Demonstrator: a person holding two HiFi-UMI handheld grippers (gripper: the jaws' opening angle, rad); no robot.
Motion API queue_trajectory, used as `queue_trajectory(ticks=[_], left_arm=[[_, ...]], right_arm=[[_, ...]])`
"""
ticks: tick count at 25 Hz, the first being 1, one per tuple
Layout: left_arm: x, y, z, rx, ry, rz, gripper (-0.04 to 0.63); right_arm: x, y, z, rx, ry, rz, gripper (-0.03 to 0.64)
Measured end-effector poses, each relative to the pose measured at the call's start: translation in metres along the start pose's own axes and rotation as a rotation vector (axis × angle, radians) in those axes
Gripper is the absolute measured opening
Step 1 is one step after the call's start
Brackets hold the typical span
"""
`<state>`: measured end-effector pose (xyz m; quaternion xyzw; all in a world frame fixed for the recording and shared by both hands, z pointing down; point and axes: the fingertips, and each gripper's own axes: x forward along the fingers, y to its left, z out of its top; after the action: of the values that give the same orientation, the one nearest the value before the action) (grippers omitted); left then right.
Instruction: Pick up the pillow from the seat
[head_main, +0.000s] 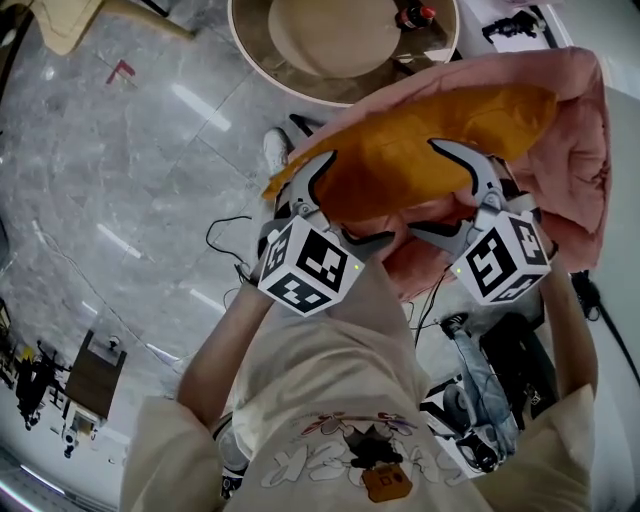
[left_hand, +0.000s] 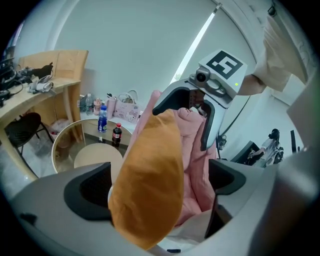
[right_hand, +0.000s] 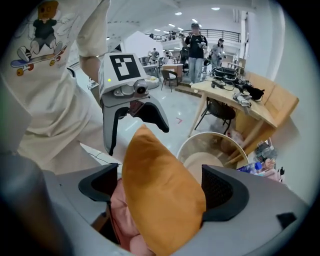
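An orange pillow (head_main: 430, 140) lies against a pink padded seat (head_main: 570, 170). My left gripper (head_main: 355, 200) is at the pillow's left end, one jaw over it and one under. The right gripper (head_main: 428, 187) straddles its middle the same way. In the left gripper view the pillow (left_hand: 150, 185) leans on the left pad, and a gap with the pink seat (left_hand: 195, 165) behind it shows at the other pad. In the right gripper view the pillow (right_hand: 160, 195) nearly fills the wide gap. Both grippers are open, with no squeeze showing in the fabric.
A round glass-topped table (head_main: 340, 50) with bottles (left_hand: 116, 134) stands just beyond the seat. A wooden desk (right_hand: 240, 100) and chair lie further off, with people (right_hand: 195, 40) in the distance. Cables (head_main: 225, 240) run over the marble floor near my feet.
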<state>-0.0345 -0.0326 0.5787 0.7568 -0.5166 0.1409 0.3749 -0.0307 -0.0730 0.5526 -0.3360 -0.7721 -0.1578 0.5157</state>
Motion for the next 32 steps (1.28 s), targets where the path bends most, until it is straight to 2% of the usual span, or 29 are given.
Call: queue_trajectory(ticks=[3, 8, 16, 22, 26, 32], left_arm=[[0.008, 0.002, 0.003, -0.013, -0.021, -0.027, 0.595], [0.029, 0.011, -0.014, 0.039, 0.050, -0.024, 0.595], [0.048, 0.030, -0.025, -0.001, 0.080, -0.032, 0.595], [0.060, 0.037, -0.037, -0.001, 0.138, -0.074, 0.595], [0.071, 0.040, -0.040, -0.036, 0.146, -0.097, 0.595], [0.088, 0.047, -0.056, 0.031, 0.210, -0.103, 0.595]], right_arm=[[0.007, -0.013, -0.008, -0.016, 0.022, -0.009, 0.533], [0.027, -0.015, -0.028, -0.088, 0.091, 0.045, 0.565], [0.044, -0.020, -0.043, -0.180, 0.163, 0.150, 0.568], [0.059, -0.021, -0.060, -0.223, 0.250, 0.249, 0.568], [0.065, -0.026, -0.067, -0.241, 0.272, 0.274, 0.568], [0.079, -0.034, -0.078, -0.260, 0.319, 0.275, 0.568]])
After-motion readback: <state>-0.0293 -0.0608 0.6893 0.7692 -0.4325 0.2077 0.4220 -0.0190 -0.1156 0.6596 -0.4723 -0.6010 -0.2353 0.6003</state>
